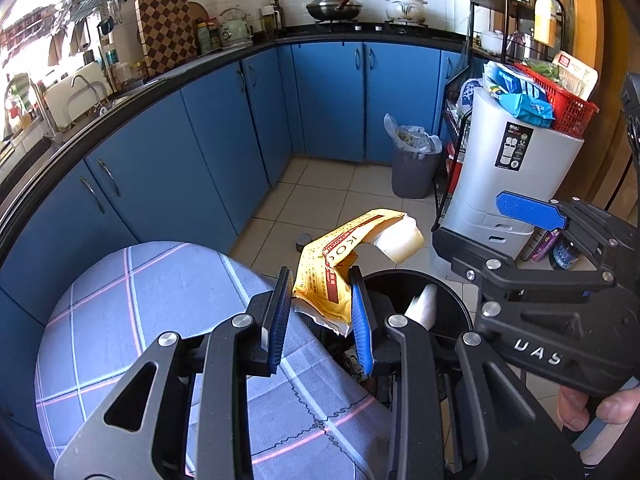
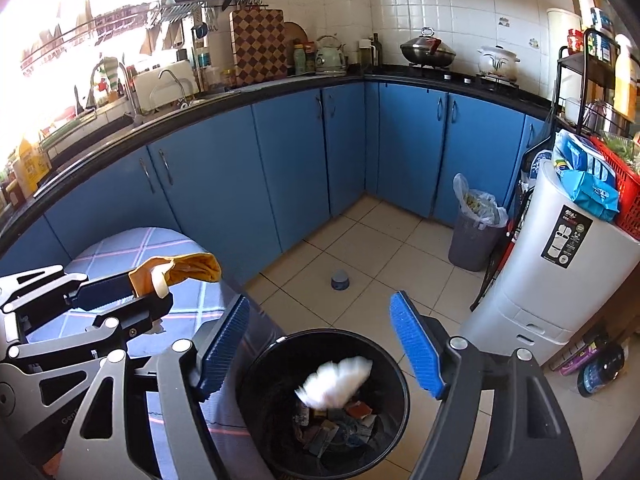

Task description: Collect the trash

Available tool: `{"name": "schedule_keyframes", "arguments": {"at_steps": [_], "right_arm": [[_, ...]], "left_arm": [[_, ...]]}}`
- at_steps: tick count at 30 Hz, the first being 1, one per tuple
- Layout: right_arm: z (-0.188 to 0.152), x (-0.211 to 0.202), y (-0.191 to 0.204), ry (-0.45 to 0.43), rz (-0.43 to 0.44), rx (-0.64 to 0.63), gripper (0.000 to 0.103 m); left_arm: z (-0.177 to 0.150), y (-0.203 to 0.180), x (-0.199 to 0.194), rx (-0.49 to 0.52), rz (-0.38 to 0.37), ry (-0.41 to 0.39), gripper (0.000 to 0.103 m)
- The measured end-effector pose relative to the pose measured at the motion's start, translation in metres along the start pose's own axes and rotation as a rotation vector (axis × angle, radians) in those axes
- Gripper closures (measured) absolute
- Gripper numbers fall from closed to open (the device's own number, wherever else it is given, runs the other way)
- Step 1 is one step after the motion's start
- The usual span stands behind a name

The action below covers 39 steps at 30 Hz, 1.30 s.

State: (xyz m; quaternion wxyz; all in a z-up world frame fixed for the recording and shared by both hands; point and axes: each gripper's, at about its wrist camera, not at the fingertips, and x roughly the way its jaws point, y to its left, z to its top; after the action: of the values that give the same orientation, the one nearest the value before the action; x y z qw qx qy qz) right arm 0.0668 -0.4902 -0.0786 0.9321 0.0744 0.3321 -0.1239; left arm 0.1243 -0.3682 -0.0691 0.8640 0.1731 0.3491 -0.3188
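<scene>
1. Our left gripper [image 1: 322, 312] pinches a crinkly yellow paper food wrapper [image 1: 340, 264] between its blue pads.
2. Our right gripper [image 2: 320, 344] has its blue fingers [image 2: 416, 344] wide apart, with nothing between them.
3. A blurry white crumpled tissue [image 2: 338, 378] is inside the round black trash bin [image 2: 260, 364], over other trash.
4. The bin stands on the tiled floor beside a round table with a blue checked cloth [image 1: 140, 300].
5. A grey bin with a plastic bag [image 2: 474, 236] stands far off by the blue cupboards [image 2: 280, 152].
</scene>
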Motion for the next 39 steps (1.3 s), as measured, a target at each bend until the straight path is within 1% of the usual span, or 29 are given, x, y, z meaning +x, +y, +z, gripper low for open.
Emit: {"name": "schedule_keyframes", "arguments": {"at_steps": [9, 25, 26, 27, 28, 29, 30, 32, 33, 35, 39], "right_arm": [[-0.006, 0.005, -0.017, 0.001, -0.051, 0.020, 0.032], [-0.020, 0.003, -0.073, 0.002, -0.102, 0.138, 0.032], [-0.021, 0.003, -0.076, 0.004, -0.104, 0.146, 0.032], [-0.022, 0.003, -0.079, 0.006, -0.103, 0.155, 0.032], [-0.023, 0.003, -0.083, 0.008, -0.100, 0.165, 0.032], [-0.024, 0.003, -0.086, 0.010, -0.098, 0.175, 0.032], [-0.025, 0.003, -0.088, 0.013, -0.095, 0.183, 0.032], [-0.027, 0.005, -0.090, 0.020, -0.089, 0.194, 0.032], [-0.029, 0.005, -0.089, 0.024, -0.088, 0.196, 0.032], [-0.031, 0.005, -0.087, 0.029, -0.085, 0.194, 0.032], [-0.032, 0.003, -0.082, 0.028, -0.080, 0.186, 0.032]], "left_arm": [[0.005, -0.006, 0.012, 0.007, -0.016, 0.012, 0.073], [0.021, -0.039, 0.022, 0.060, -0.041, 0.007, 0.071], [0.022, -0.040, 0.023, 0.060, -0.042, 0.010, 0.068], [0.023, -0.041, 0.024, 0.056, -0.043, 0.015, 0.058], [0.023, -0.041, 0.024, 0.051, -0.044, 0.019, 0.046], [0.024, -0.041, 0.023, 0.043, -0.040, 0.011, 0.022], [0.023, -0.041, 0.020, 0.039, -0.021, -0.015, 0.012], [0.023, -0.043, 0.018, 0.053, -0.001, -0.032, 0.011], [0.023, -0.045, 0.018, 0.063, 0.005, -0.030, 0.008], [0.022, -0.044, 0.017, 0.062, 0.015, -0.028, 0.003], [0.021, -0.040, 0.020, 0.041, 0.020, 0.009, 0.003]]}}
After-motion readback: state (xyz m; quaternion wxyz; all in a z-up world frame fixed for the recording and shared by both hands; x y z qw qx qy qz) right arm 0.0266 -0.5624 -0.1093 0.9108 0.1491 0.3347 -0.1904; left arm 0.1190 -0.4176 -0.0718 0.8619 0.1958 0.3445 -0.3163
